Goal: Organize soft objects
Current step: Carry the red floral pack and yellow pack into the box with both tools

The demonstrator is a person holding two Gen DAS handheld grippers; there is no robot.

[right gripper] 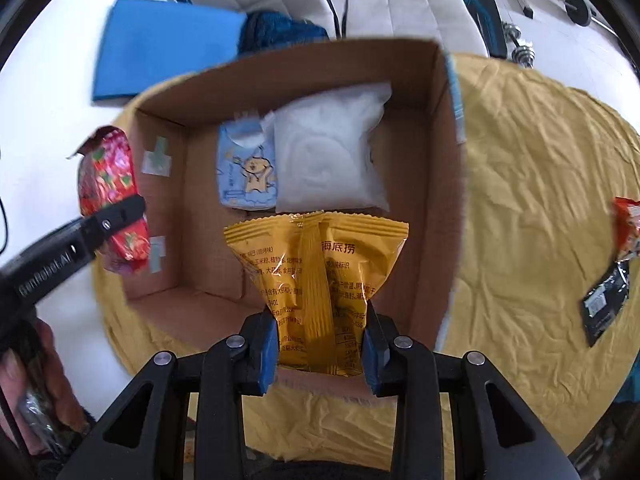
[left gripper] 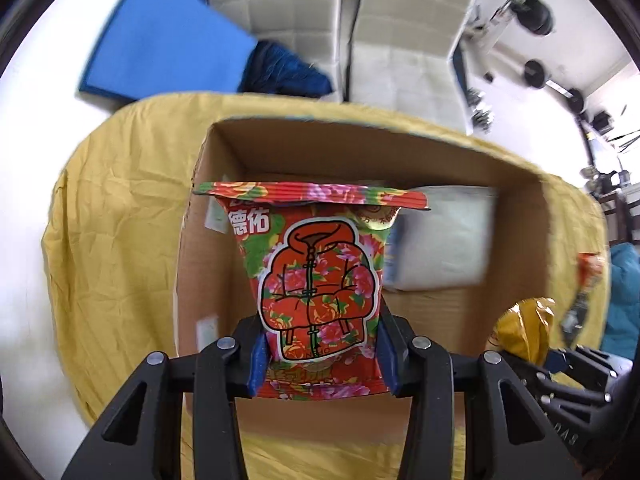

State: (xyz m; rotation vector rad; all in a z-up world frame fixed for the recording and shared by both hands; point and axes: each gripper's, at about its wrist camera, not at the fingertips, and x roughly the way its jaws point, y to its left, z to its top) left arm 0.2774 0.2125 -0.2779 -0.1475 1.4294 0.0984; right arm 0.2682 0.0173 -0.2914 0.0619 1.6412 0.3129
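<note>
Above the open cardboard box on the yellow cloth, my left gripper clamps a red floral packet while my right gripper pinches a yellow snack bag. Inside the box, a white pouch lies touching a blue cartoon packet.

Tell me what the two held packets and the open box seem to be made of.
Red floral packet: glossy printed plastic film, by its sheen and crimped top seal. Yellow packet: shiny plastic or foil-backed film, with bright highlights, crinkles and a serrated edge. Box: plain brown corrugated cardboard, matte, with raw cut rims and taped patches on one wall.
</note>
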